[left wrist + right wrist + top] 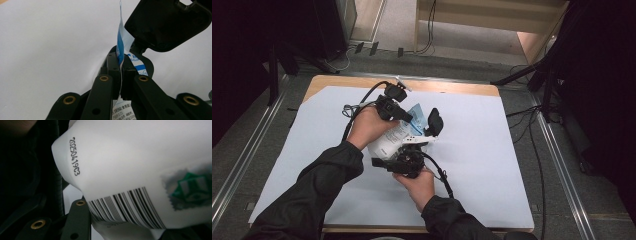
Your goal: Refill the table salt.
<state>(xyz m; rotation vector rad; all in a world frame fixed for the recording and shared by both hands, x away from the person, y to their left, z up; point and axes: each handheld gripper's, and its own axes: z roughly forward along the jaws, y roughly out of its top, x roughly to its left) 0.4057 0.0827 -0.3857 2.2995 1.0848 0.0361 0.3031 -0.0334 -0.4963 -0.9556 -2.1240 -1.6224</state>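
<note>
Bag (393,137) held between both claws above the desk (492,165).
Left claw (121,72) pinched tight on its top edge; right claw (409,156) part open, gripping its body.

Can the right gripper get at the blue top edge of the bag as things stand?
Probably not: the right gripper is clamped on the bag's white body, and the left gripper's fingers already pinch that blue edge.

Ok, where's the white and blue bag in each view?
High view: the bag sits mid-table between both grippers.
Left gripper view: its blue top edge stands centre, pinched in the left gripper.
Right gripper view: its barcoded side looms centre and right.
Shared landmark: the pale table sheet.
</note>
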